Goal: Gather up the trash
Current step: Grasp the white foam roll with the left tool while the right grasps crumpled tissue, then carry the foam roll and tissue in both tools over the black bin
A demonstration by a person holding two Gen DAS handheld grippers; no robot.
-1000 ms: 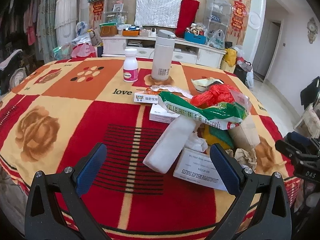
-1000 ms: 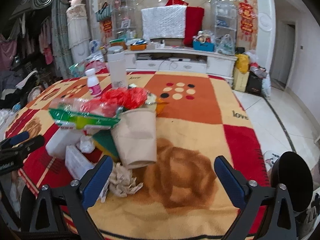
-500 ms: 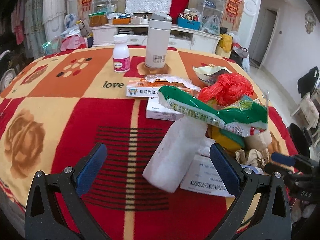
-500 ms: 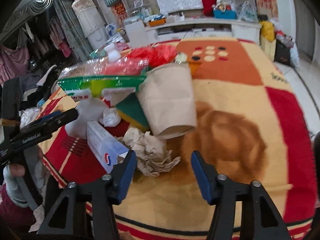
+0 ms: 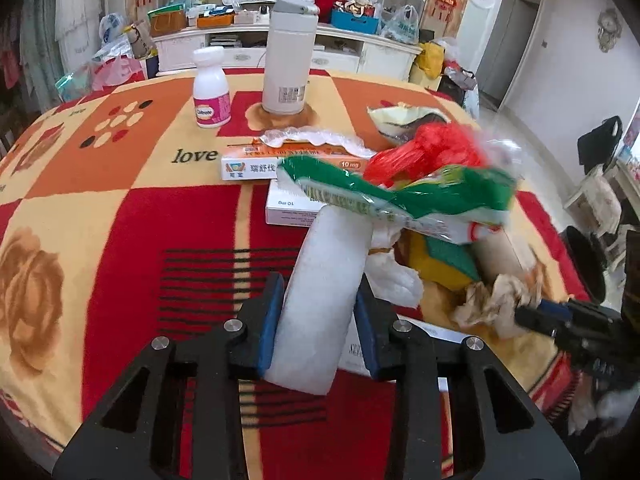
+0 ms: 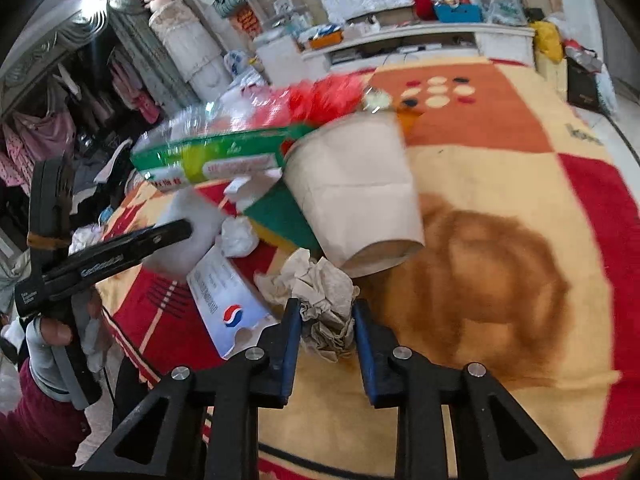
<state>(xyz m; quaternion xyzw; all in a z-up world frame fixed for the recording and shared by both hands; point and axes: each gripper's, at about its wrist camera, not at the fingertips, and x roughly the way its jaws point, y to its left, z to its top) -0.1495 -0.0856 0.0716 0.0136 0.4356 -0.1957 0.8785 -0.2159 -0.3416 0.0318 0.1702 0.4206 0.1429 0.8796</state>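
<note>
A heap of trash lies on the patterned tablecloth (image 5: 120,208). My left gripper (image 5: 318,316) is shut on a white foam block (image 5: 324,296), whose far end lifts a green wrapper (image 5: 400,200) and a red plastic bag (image 5: 424,152). My right gripper (image 6: 324,328) is shut on a crumpled brown paper wad (image 6: 320,300), which also shows in the left wrist view (image 5: 496,304). A brown paper cup (image 6: 356,196) lies on its side just behind the wad. White medicine boxes (image 6: 228,304) lie under the heap.
A white thermos (image 5: 288,60) and a pink-labelled pill bottle (image 5: 210,88) stand at the table's far side. An orange-and-white medicine box (image 5: 256,164) lies before them. A black bin (image 5: 584,260) stands on the floor right of the table.
Both grippers moved forward into the heap and closed: the left on the white foam block, the right on the brown paper wad. The heap's wrapper and bag shifted.
</note>
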